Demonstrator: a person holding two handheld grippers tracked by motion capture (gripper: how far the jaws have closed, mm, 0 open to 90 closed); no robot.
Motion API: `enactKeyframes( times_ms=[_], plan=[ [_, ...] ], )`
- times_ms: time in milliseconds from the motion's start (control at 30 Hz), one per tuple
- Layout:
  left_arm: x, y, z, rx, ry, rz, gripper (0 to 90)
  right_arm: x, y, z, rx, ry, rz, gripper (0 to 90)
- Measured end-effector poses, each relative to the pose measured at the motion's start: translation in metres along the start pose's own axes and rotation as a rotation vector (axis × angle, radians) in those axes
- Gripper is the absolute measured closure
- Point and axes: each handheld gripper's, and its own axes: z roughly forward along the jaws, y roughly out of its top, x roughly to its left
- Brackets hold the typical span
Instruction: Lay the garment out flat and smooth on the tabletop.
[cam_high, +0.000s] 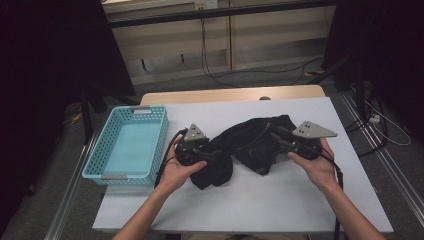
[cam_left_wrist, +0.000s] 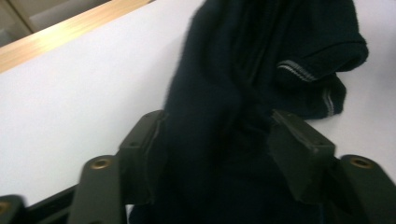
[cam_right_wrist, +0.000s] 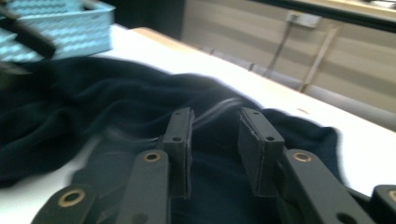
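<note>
A dark navy garment (cam_high: 250, 142) lies crumpled across the middle of the white table (cam_high: 260, 200). My left gripper (cam_high: 215, 152) lies at its left end and points right. In the left gripper view its jaws (cam_left_wrist: 217, 135) stand well apart with a thick fold of the garment (cam_left_wrist: 261, 46) lying between them; a grey-striped cuff shows farther off. At the garment's right end, my right gripper (cam_high: 275, 135) points left. Its jaws (cam_right_wrist: 215, 126) stand apart over the dark cloth (cam_right_wrist: 93, 102), a ridge of fabric in the gap, the pads not pressing on it.
A light blue perforated basket (cam_high: 135, 110) stands empty at the table's left edge, also seen in the right gripper view (cam_right_wrist: 60, 28). A wooden strip runs along the table's far edge. Cables lie on the floor behind.
</note>
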Motion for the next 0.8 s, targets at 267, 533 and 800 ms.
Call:
enactKeyframes(
  times_ms=[267, 533, 800],
  plan=[
    [-0.014, 0.013, 0.016, -0.020, -0.003, 0.038, 46.7, 0.035, -0.019, 0.008, 0.094, 0.106, -0.089, 42.6],
    [-0.002, 0.009, 0.045, 0.051, 0.025, 0.030, 40.5, 0.049, -0.033, 0.029, 0.208, 0.079, -0.172, 38.6],
    [0.018, -0.011, 0.067, 0.154, 0.078, -0.017, 35.6, 0.030, -0.033, 0.016, 0.183, 0.025, -0.145, 79.5]
  ],
)
